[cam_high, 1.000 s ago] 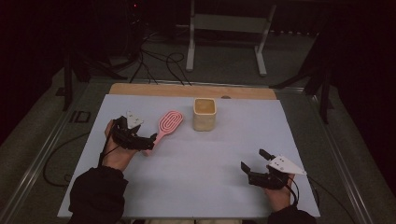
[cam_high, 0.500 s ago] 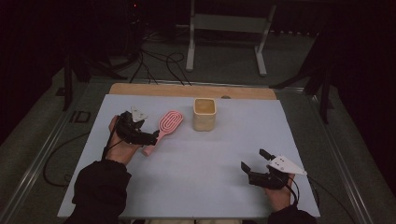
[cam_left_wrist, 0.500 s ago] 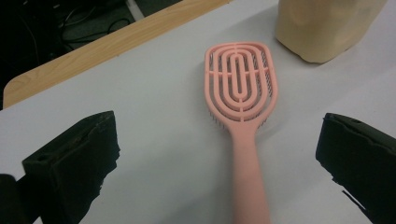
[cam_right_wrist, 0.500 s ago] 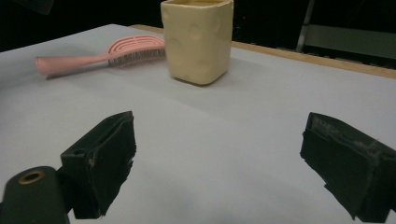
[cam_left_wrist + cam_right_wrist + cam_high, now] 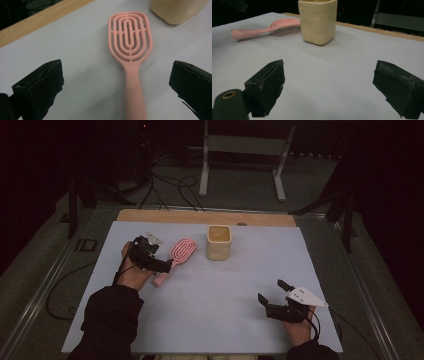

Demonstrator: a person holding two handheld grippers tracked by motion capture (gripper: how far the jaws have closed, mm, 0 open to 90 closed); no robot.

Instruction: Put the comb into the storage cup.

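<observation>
Now the left gripper (image 5: 161, 264) sits right at the handle of the pink hairbrush (image 5: 176, 257), having crept a little toward the cream cup (image 5: 219, 242) and turned more squarely onto the brush over the last second; the brush itself has not shifted, lying flat on the pale sheet (image 5: 210, 295) just to the left of the cup, head toward the cup's side and handle pointing back toward the person; in the left gripper view the jaws stand wide apart with the brush handle (image 5: 134, 95) running up between them, nearer the right-hand jaw than the left, and neither jaw looks to be touching it; that reads as the final line-up before a grasp, so the pick-up appears to be about to begin rather than under way; closing here would probably catch the thin handle, though a small sideways correction might centre it better; the right gripper (image 5: 274, 299) rests well apart from the cup, near the person's edge of the sheet, unmoved, jaws likewise spread and holding nothing, looking across at the cup (image 5: 318, 21) and brush (image 5: 265, 28).
</observation>
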